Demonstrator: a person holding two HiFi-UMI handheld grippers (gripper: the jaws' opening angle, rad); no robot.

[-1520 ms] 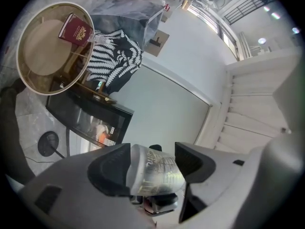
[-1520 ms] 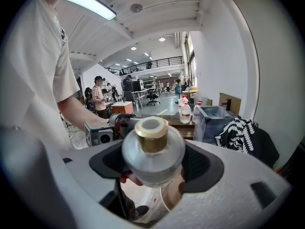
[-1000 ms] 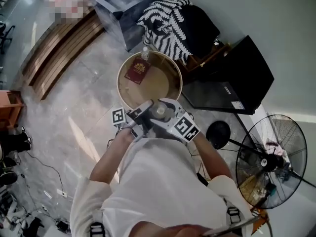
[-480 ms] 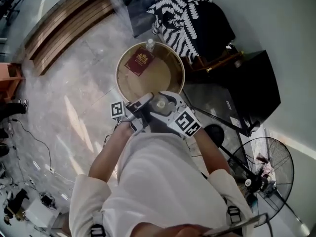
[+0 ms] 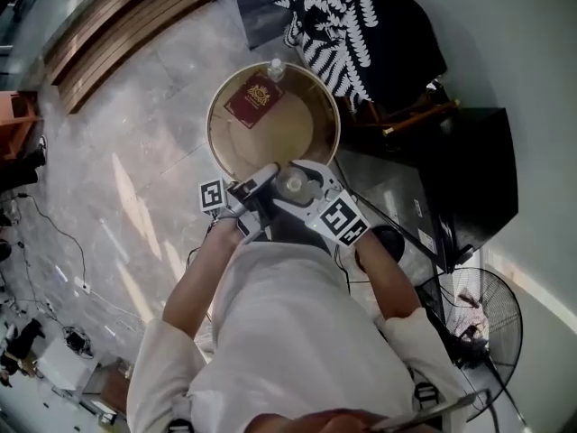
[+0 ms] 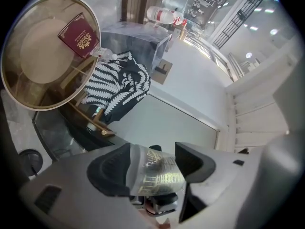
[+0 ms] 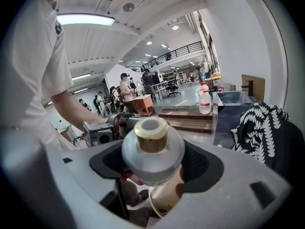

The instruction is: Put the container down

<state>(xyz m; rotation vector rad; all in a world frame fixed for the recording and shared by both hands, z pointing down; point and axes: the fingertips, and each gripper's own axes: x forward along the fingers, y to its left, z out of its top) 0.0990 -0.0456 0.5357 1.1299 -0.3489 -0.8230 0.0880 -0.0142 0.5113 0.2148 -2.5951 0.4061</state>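
The container (image 7: 152, 149) is a rounded, clear-silvery vessel with a short gold neck, and it is off the bench, held in the air between both tools. From above it sits over the near rim of the round bench (image 5: 216, 142), just in front of the person's white shirt (image 5: 297, 332).

The right hand-held gripper (image 7: 153, 162) has its jaws spread wide around the container's broad body, one on each side, with the gold neck facing its camera. The left hand-held gripper (image 6: 153, 165) comes in from the left and is closed on a narrower, see-through part of the container that carries a printed label. The dark pad on each side lies against it. The marker cubes of the two tools flank the container, left and right, in the head view.

On the bench, a dark red booklet (image 5: 253, 99) lies flat toward the far side. A small clear bottle (image 5: 276, 69) stands at the far rim, just beyond it.

A black-and-white leaf-patterned cloth (image 5: 347, 16) is draped over something dark to the far right of the bench. A black cabinet (image 5: 469, 179) stands further right, and a floor fan (image 5: 478, 323) is at the near right. The floor (image 5: 117, 179) is pale marble, with wooden steps (image 5: 117, 16) at the far left.
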